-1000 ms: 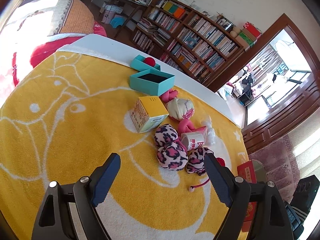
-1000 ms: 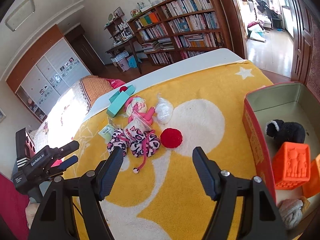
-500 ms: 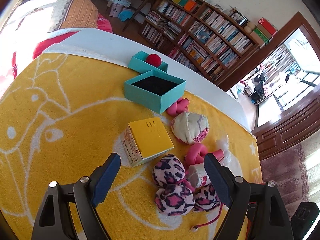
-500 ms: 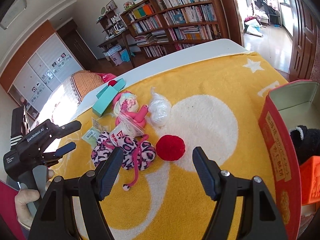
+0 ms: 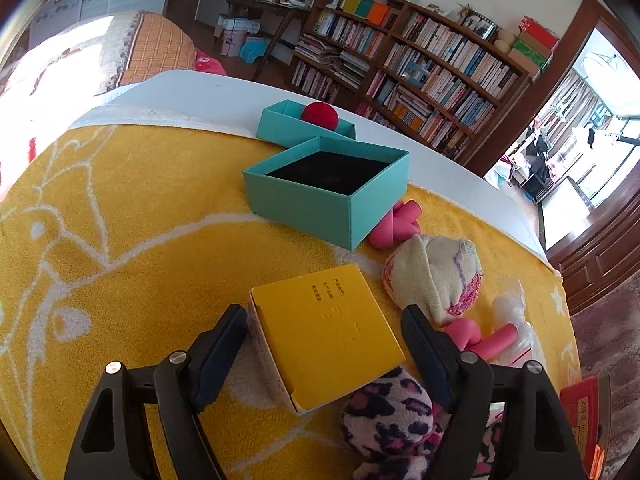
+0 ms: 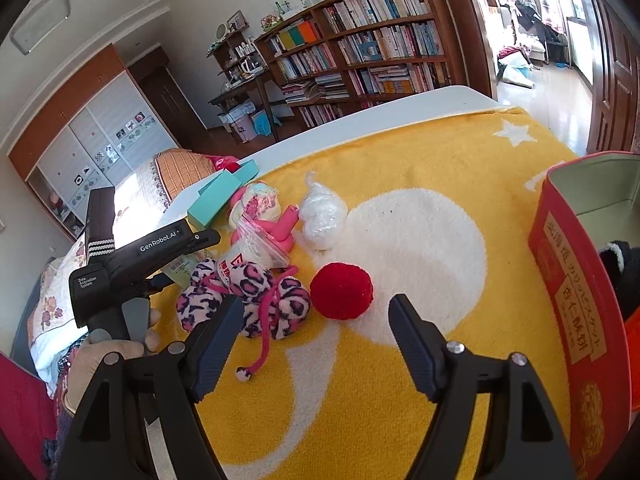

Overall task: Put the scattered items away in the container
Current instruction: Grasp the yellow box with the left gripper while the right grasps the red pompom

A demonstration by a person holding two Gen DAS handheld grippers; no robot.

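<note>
While left tongs [image 5: 324, 330] close around one yellow box [image 5: 326, 336], two teal boxes [image 5: 326, 190]

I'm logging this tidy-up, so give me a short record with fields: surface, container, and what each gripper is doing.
surface: yellow towel
container: red tin, open, at the towel's right edge
left gripper: closing around yellow box, not yet pressing
right gripper: opening, nothing between fingers, red pompom just ahead

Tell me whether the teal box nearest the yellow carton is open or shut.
Open. The teal box has no lid on it, and its black lining shows from above. Nothing lies inside. A shallower teal tray behind it holds a red ball.
</note>
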